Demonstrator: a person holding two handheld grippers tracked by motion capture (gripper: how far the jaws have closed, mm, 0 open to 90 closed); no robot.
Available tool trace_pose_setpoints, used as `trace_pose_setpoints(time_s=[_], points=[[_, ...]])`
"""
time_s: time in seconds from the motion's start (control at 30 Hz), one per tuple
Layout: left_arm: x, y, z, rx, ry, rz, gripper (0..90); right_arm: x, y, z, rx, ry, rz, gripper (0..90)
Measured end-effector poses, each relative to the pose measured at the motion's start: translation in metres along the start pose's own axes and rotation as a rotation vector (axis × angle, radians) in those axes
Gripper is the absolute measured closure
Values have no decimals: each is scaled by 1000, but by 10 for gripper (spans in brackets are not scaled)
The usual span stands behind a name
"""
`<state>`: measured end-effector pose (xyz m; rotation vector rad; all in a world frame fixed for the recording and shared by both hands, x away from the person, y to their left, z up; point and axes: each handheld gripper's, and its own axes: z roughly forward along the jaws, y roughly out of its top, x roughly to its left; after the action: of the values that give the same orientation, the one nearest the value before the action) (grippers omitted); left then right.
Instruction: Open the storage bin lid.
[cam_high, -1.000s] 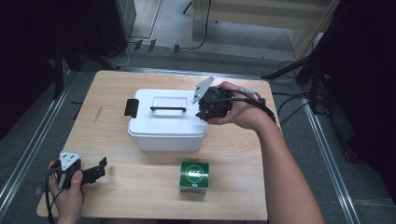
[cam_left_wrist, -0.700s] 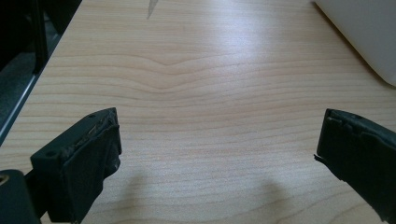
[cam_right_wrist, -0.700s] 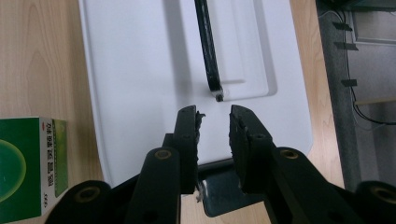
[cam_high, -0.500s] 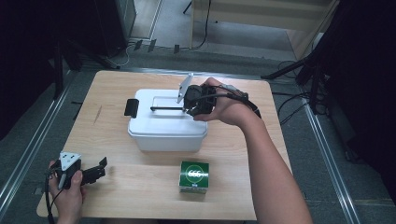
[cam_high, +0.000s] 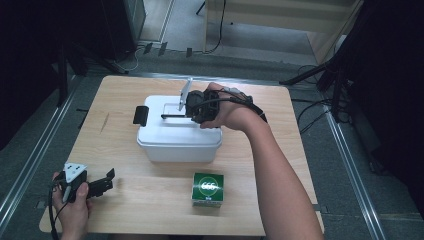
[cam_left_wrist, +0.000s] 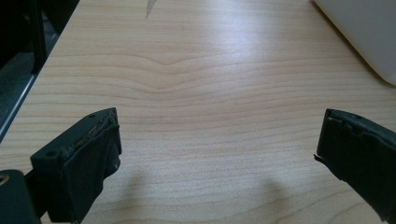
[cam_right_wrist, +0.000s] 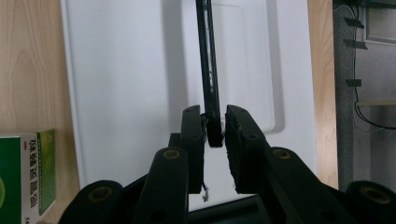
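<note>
Fingers of my right gripper had just been closing and stood on either side of the black handle of the white storage box, the handle bar running between them; the pad on one side touched it, and on the other side I could not tell whether a sliver of gap remained. From the high view, my right gripper sat over the box's lid, above the end of the handle that lay toward the box's middle, with my right hand wrapped around it and the forearm reaching in across the box's near corner.

My left gripper rested low over the bench, well apart from the box and off its near left corner, held in my left hand. Its fingers stood wide apart with bare wood between them, and a white corner of the box showed beyond them.

I saw the box in the middle of the bench, lid on, a black latch at its left end. Just in front of the box, toward its right end, stood a small green carton with white print; it sat near the box but clear of it.
</note>
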<state>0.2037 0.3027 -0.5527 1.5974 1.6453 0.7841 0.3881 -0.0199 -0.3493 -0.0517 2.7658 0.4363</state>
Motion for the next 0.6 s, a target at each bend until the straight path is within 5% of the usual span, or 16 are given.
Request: trace_pose_setpoints(time_s=[0.23,0.6], points=[[0,0,0,2,-1,1,4,-1,9,8,10,1,-11,745],[1,0,0,-1,-4,-3,4,-2,17,10,2,-16,-22,850]])
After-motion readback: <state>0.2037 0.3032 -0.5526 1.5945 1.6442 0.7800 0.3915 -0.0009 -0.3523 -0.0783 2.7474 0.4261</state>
